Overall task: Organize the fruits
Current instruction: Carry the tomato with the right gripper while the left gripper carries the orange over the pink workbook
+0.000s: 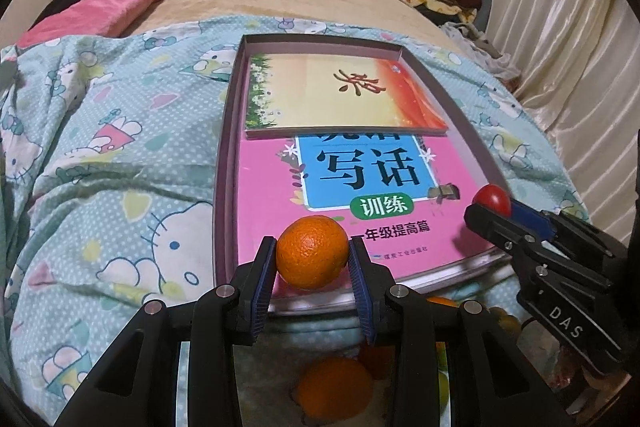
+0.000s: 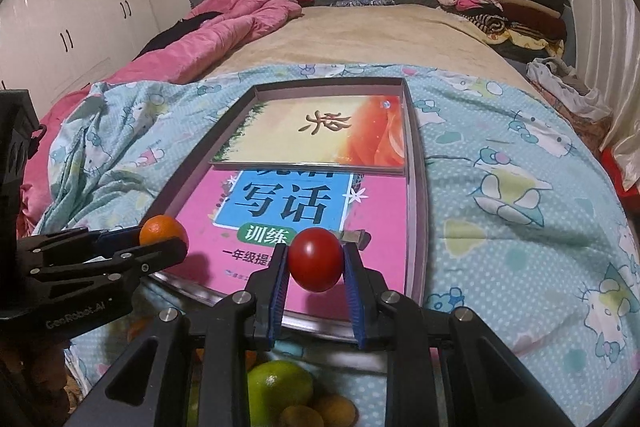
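Clamped on an orange (image 1: pixel 312 251), the left gripper (image 1: pixel 312 269) hovers over the near edge of a shallow cardboard tray (image 1: pixel 228 131) on a bed, its blue pads pressing the fruit's two sides. Just right of it, the right gripper (image 2: pixel 316 273) pinches a red tomato (image 2: pixel 316 259) the same way, over the tray's near right corner. Both point steeply down at the tray, which suggests the fruit is being carried there to be set down. Nearer than the tray, below the grippers, more fruit waits on the bedding: another orange (image 1: pixel 336 381), a green citrus (image 2: pixel 278 385) and small yellowish ones. Inside the tray lie two books, a pink workbook (image 1: pixel 360 187) at the near end and an orange-and-cream one (image 1: pixel 340 95) overlapping its far end. Beyond the tray, a cartoon-cat quilt (image 1: pixel 120 147) gives way to a beige blanket (image 2: pixel 360 35), with a pink duvet (image 2: pixel 240 15) far left and folded clothes (image 2: pixel 500 3) far right.
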Action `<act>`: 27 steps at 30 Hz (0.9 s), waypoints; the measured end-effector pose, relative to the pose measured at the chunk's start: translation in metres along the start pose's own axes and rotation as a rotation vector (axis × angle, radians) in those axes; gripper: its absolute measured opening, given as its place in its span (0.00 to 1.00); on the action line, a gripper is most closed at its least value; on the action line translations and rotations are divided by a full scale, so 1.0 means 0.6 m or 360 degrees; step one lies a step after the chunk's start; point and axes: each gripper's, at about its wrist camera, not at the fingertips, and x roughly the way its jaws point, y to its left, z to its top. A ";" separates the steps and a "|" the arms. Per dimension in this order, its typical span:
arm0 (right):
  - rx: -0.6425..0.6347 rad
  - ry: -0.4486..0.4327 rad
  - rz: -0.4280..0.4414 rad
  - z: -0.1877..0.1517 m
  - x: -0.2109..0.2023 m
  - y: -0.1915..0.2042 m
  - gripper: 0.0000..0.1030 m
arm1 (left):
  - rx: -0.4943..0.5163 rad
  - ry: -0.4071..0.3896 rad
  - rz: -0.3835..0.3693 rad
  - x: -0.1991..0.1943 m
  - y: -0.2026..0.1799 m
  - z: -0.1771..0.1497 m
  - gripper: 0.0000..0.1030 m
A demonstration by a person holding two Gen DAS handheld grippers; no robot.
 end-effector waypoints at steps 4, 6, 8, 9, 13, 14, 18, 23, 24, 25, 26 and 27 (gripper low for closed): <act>0.0006 0.0016 0.0001 -0.001 0.007 -0.004 0.26 | 0.0021 0.0018 0.0024 0.012 -0.001 -0.002 0.36; -0.0004 0.0030 -0.0003 -0.003 0.012 -0.005 0.26 | 0.0034 0.0014 0.0032 0.015 -0.002 -0.004 0.36; -0.0011 0.0042 -0.0005 -0.005 0.017 -0.004 0.26 | 0.0047 0.0007 0.0039 0.015 -0.003 -0.004 0.36; -0.0018 0.0044 -0.0007 -0.006 0.018 -0.003 0.26 | 0.0046 0.0005 0.0040 0.015 -0.003 -0.004 0.36; -0.0028 0.0073 -0.0026 -0.010 0.026 -0.003 0.26 | 0.0058 0.0001 0.0046 0.016 -0.005 -0.005 0.36; -0.0033 0.0073 -0.0032 -0.010 0.027 -0.003 0.26 | 0.0062 -0.0001 0.0048 0.016 -0.005 -0.006 0.36; -0.0045 0.0070 -0.0041 -0.011 0.029 -0.002 0.27 | 0.0064 -0.0002 0.0048 0.016 -0.005 -0.006 0.36; -0.0030 0.0057 -0.0034 -0.013 0.031 -0.008 0.27 | 0.0063 0.0000 0.0040 0.015 -0.005 -0.006 0.36; -0.0027 0.0053 -0.0028 -0.013 0.030 -0.008 0.26 | 0.0063 0.0000 0.0040 0.014 -0.005 -0.006 0.36; -0.0021 0.0047 -0.0020 -0.013 0.030 -0.010 0.26 | 0.0062 0.0001 0.0039 0.014 -0.004 -0.006 0.36; -0.0013 0.0040 -0.0011 -0.013 0.030 -0.011 0.27 | 0.0062 0.0001 0.0039 0.014 -0.004 -0.006 0.37; -0.0009 0.0035 -0.0005 -0.013 0.030 -0.012 0.27 | 0.0061 0.0000 0.0042 0.013 -0.003 -0.006 0.37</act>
